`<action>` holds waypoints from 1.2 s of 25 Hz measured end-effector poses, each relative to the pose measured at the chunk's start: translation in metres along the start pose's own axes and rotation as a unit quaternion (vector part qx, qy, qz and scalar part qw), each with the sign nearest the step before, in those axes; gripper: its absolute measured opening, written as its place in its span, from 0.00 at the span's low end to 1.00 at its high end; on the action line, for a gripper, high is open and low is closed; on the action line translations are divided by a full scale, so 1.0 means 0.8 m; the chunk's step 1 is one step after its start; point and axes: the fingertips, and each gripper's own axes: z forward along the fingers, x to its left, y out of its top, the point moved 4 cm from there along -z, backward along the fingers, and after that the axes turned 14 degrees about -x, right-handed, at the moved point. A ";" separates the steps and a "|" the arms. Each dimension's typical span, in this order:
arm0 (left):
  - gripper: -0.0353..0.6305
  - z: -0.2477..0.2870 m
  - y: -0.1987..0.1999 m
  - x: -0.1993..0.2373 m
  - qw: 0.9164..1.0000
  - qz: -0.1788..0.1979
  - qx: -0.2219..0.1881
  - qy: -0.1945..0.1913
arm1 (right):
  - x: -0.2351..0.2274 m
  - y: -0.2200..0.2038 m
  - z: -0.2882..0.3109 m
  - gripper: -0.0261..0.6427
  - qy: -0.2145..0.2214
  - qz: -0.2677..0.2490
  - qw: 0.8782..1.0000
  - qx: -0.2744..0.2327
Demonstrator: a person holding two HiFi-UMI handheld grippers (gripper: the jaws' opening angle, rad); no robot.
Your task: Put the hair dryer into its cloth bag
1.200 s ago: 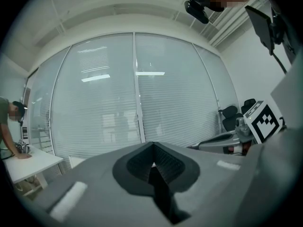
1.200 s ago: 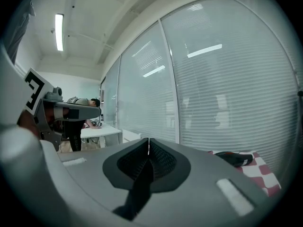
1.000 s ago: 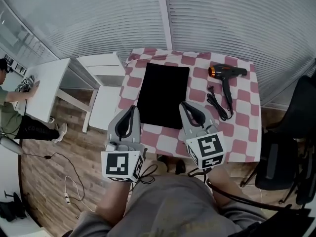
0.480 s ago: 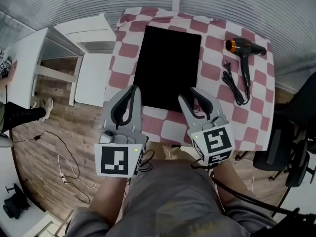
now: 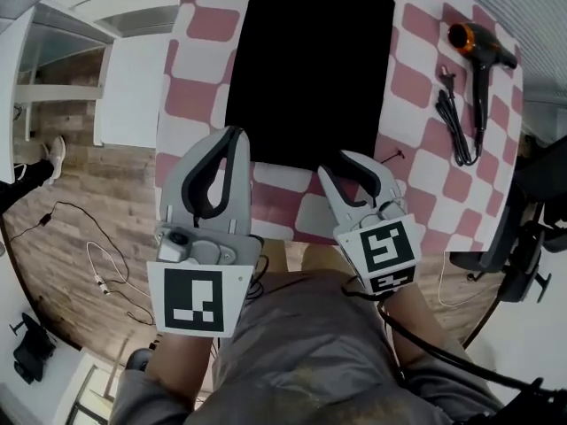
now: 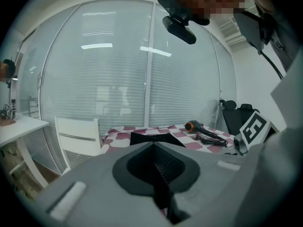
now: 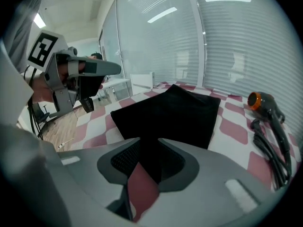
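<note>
hair dryer (image 5: 478, 60) beyond right hand-held gripper (image 5: 345, 163)

The left gripper (image 5: 232, 135) and the right gripper (image 5: 347, 162) are each a pale grey moulded shell with two curved jaws lined in black, ribbed on the inner faces. Each carries a white cube at its rear, printed with black square markers: the left cube (image 5: 195, 301) shows a blocky pattern on its near face, the right cube (image 5: 381, 253) an angular one. A thin black cable (image 5: 425, 348) runs out from under the right cube, and the person wears a grey-brown top (image 5: 301, 352).
</note>
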 end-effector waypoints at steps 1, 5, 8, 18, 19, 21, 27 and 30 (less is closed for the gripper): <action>0.05 0.001 -0.006 0.001 1.000 -0.004 0.004 -0.001 | 0.000 -0.007 0.003 0.24 -0.002 -0.005 1.000 0.012; 0.05 -0.002 -0.025 0.008 1.000 -0.016 0.013 -0.003 | 0.008 -0.017 0.009 0.20 0.001 -0.027 0.999 0.028; 0.05 -0.002 -0.035 0.009 1.000 -0.022 0.016 -0.002 | 0.011 -0.019 0.012 0.15 0.011 -0.044 0.999 0.028; 0.05 -0.013 -0.015 0.007 1.000 -0.007 0.004 -0.005 | 0.010 0.026 -0.010 0.10 0.004 -0.046 0.998 -0.031; 0.05 -0.013 -0.010 0.007 1.000 -0.004 -0.001 -0.008 | 0.009 0.034 -0.012 0.10 0.002 -0.046 0.998 -0.036; 0.05 -0.011 0.001 0.005 1.000 0.002 -0.011 -0.021 | 0.005 0.053 -0.016 0.10 -0.002 -0.046 0.998 -0.045; 0.18 -0.005 0.027 -0.020 0.993 0.029 -0.010 -0.116 | -0.009 0.119 -0.028 0.10 -0.009 -0.042 0.995 -0.091; 0.28 -0.002 0.036 -0.033 0.988 0.058 0.008 -0.145 | -0.014 0.154 -0.034 0.09 -0.010 -0.052 0.992 -0.116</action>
